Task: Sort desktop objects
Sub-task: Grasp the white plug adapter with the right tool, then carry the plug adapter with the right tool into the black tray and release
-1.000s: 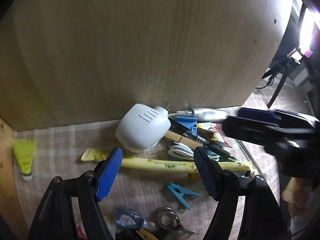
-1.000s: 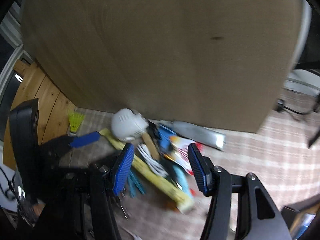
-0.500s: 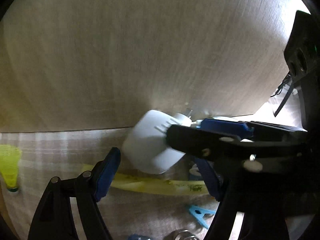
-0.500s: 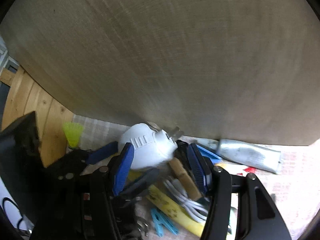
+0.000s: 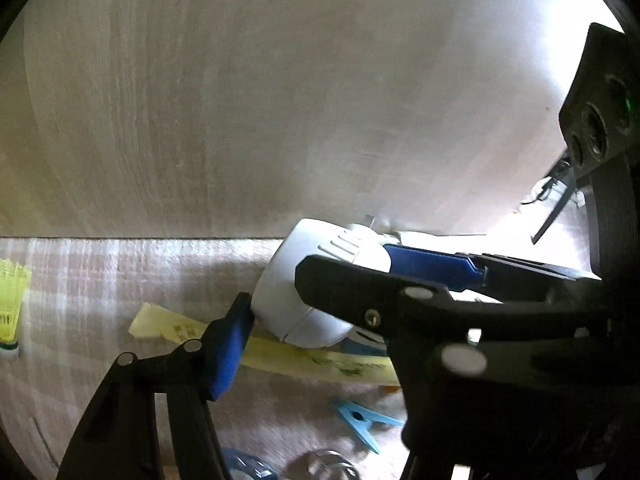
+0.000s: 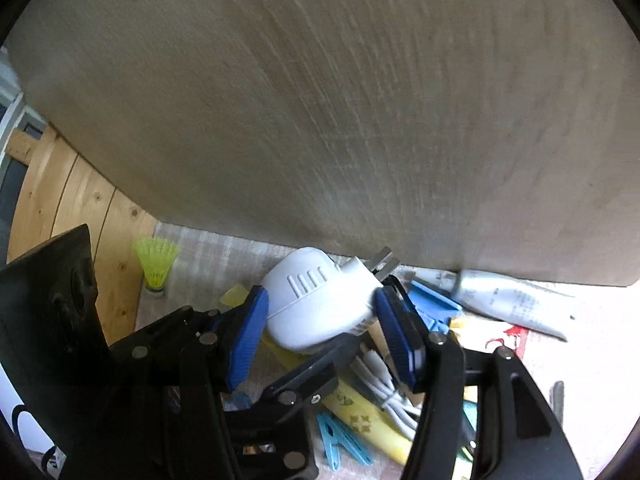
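Item: white charger (image 6: pixel 316 304), one piece. It lies on top of the clutter at the foot of the upright board (image 6: pixel 360 120), prongs (image 6: pixel 382 260) towards the board, resting over a yellow strip (image 5: pixel 280 352) and just beside a coiled cable (image 6: pixel 380 380). Handling, as I judge it: light, with a rigid plastic shell that is smooth and rounded, so a pad could skate off the dome. It is not fragile, though the prongs should be left alone. The best hold is across the broad body below the ribbed vents, not on the narrow neck. The right gripper (image 6: pixel 320 300) stands wide astride the charger, its pads just beside the shell on either side, with nothing clamped. The left gripper (image 5: pixel 320 316) has just been closing with the charger between its jaws. Its near pad is at the shell's lower edge; the far finger is hidden behind the right gripper, so I cannot tell whether it has a grip. The right view alone shows the prongs, the cable, a silver tube (image 6: pixel 508 300) by the board and both of its own pads. The left view alone shows the strip running out from under the charger and a blue peg (image 5: pixel 364 420) lying clear of it. A shuttlecock (image 6: pixel 156 260) stands well apart.
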`<state>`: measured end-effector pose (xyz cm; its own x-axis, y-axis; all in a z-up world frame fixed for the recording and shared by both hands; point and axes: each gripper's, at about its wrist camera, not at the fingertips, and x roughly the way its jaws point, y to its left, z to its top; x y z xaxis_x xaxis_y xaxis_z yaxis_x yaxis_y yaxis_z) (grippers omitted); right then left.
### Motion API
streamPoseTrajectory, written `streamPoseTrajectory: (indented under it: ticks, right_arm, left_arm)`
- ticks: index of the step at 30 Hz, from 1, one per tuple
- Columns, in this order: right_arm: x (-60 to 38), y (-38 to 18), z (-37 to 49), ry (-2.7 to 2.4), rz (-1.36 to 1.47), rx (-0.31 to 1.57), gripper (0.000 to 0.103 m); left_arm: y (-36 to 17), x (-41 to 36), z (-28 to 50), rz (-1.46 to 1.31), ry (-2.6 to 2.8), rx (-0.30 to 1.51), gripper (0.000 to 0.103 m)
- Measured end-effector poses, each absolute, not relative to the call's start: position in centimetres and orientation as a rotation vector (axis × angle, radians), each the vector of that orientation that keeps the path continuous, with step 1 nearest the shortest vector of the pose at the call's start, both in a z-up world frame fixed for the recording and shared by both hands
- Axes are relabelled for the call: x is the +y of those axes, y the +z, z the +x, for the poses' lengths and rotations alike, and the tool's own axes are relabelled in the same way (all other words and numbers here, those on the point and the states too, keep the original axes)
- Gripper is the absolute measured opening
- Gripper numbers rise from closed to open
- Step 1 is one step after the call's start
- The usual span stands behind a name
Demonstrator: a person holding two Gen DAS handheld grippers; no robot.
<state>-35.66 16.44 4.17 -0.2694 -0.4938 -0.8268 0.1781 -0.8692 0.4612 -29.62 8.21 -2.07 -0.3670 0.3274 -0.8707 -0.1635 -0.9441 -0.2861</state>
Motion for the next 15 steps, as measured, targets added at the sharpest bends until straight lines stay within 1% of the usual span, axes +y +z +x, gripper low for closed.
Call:
streamPoseTrajectory:
  ticks: [5,12,15]
  right_arm:
    - [17.9,5.7,-34.0,-2.181,1.557,-0.391,0.056]
    - [21.9,8.1,-30.6,-2.221,1.548,-0.397,0.056]
    - [24.8,9.1,-29.1,-2.249,1.535,-0.431,0.056]
  left_arm:
    - [-0.7,10.3,-28.2,-1.546,2.362,-0.186,0.059]
    - [1.3,15.6,-24.8,-1.522,2.351,-0.137,0.059]
    - [2.6,15.9,-24.2,-1.494,2.35,-0.159,0.059]
